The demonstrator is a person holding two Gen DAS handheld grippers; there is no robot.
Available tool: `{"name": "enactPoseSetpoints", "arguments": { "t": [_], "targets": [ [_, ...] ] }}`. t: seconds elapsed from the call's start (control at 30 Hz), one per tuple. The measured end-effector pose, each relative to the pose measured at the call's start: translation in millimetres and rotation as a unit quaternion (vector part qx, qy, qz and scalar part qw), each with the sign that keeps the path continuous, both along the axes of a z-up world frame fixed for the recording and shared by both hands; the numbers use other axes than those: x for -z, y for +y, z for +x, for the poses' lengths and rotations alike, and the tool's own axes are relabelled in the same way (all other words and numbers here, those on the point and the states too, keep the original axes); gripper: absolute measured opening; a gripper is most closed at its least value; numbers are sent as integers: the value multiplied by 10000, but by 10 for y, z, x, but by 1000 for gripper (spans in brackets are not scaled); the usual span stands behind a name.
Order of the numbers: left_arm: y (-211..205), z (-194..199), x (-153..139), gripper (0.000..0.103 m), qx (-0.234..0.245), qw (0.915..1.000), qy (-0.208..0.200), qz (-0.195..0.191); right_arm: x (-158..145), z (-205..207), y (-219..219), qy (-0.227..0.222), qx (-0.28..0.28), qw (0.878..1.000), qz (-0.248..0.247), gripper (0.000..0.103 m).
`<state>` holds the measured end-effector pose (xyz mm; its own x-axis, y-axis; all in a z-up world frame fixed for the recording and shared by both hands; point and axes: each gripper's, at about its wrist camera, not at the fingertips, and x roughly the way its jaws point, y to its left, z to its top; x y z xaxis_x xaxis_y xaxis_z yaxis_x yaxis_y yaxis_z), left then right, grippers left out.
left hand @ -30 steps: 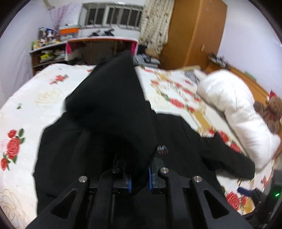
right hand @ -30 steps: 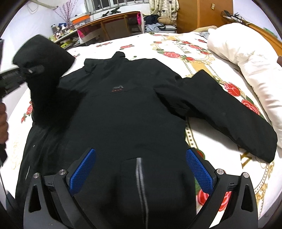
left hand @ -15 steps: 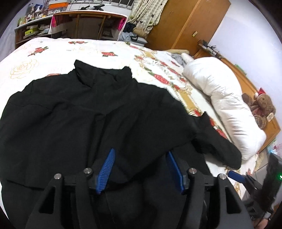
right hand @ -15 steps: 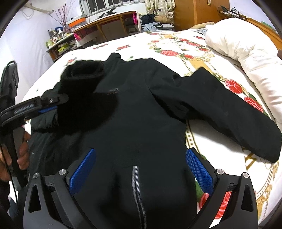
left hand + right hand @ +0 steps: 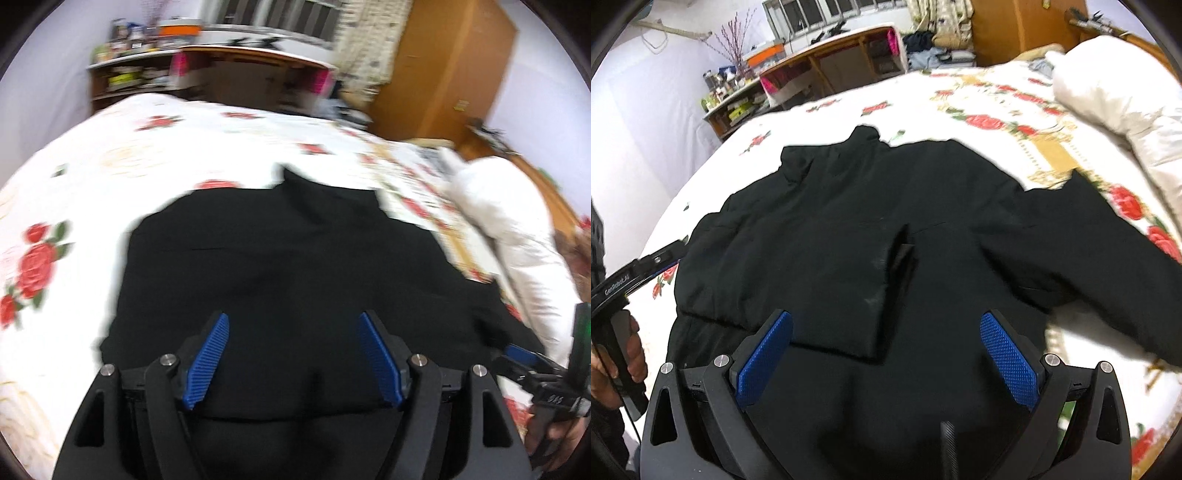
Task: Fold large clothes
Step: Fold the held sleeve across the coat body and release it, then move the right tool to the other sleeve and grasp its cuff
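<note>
A black jacket (image 5: 871,236) lies spread on the floral bedsheet (image 5: 997,99), collar toward twelve o'clock and hem toward six, so its long axis runs straight away from both cameras. One sleeve is folded in across the chest, its cuff (image 5: 901,258) resting near the middle of the body. The other sleeve (image 5: 1100,266) is not yet folded: it stretches out flat toward three o'clock in the right wrist view, pointing at the white duvet (image 5: 1115,85).

The right hand-held gripper (image 5: 886,354) hovers over the lower front of the jacket with its blue pads wide apart and nothing between them. The left hand-held gripper (image 5: 293,362) is likewise spread wide and empty above the jacket's lower body; its view is blurred.

The coming fold most likely turns on that outstretched sleeve. It lies to the right of the right hand-held gripper, well apart from the left one, so the right hand is the nearer. Its length runs sideways, roughly crosswise to the jacket's own axis.
</note>
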<state>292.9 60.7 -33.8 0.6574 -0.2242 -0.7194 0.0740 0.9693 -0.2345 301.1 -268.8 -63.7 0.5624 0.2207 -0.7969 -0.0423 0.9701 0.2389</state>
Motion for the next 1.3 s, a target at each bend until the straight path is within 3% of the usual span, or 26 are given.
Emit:
{"name": "enactPoseSetpoints", "arguments": {
  "t": [0.03, 0.1, 0.13, 0.17, 0.37, 0.5, 0.67, 0.73, 0.8, 0.87, 0.97, 1.17, 1.3],
  "targets": [
    [135, 27, 58, 74, -160, 9998, 42, 59, 92, 105, 62, 125, -47, 9999, 44, 101],
    [340, 67, 183, 74, -401, 9990, 143, 132, 232, 244, 118, 335, -79, 9992, 193, 81],
    [414, 90, 246, 74, -498, 9985, 191, 153, 330, 323, 147, 509, -50, 9984, 257, 41],
    [480, 118, 307, 74, -579, 9979, 243, 169, 429, 404, 167, 698, 34, 9972, 267, 17],
    [565, 187, 608, 74, -643, 9968, 404, 236, 472, 677, 6, 585, 353, 9976, 93, 12],
    [508, 210, 667, 74, -680, 9961, 432, 346, 597, 768, -84, 867, 454, 9950, -198, 10],
    [520, 27, 452, 74, -676, 9971, 86, 338, 208, 499, -83, 156, 587, 9977, -292, 10],
    [488, 58, 565, 74, -580, 9964, 327, 522, 175, 441, 14, 44, 458, 9986, -266, 12],
    [469, 99, 690, 74, -551, 9947, 611, 615, 337, 472, 142, 381, 217, 9986, -299, 16],
    [458, 70, 625, 74, -546, 9950, 618, 567, 526, 495, 214, 794, 118, 9958, -445, 16],
    [450, -27, 466, 74, -465, 9968, 568, 326, 407, 389, 171, 647, 210, 9966, -473, 16],
    [249, -457, 151, 74, -238, 9986, 206, 435, 7, -52, 61, 264, 278, 9982, -461, 16],
    [140, -787, -18, 74, -170, 9990, 42, 401, -236, -404, -69, 26, 375, 9983, -453, 22]
  ]
}}
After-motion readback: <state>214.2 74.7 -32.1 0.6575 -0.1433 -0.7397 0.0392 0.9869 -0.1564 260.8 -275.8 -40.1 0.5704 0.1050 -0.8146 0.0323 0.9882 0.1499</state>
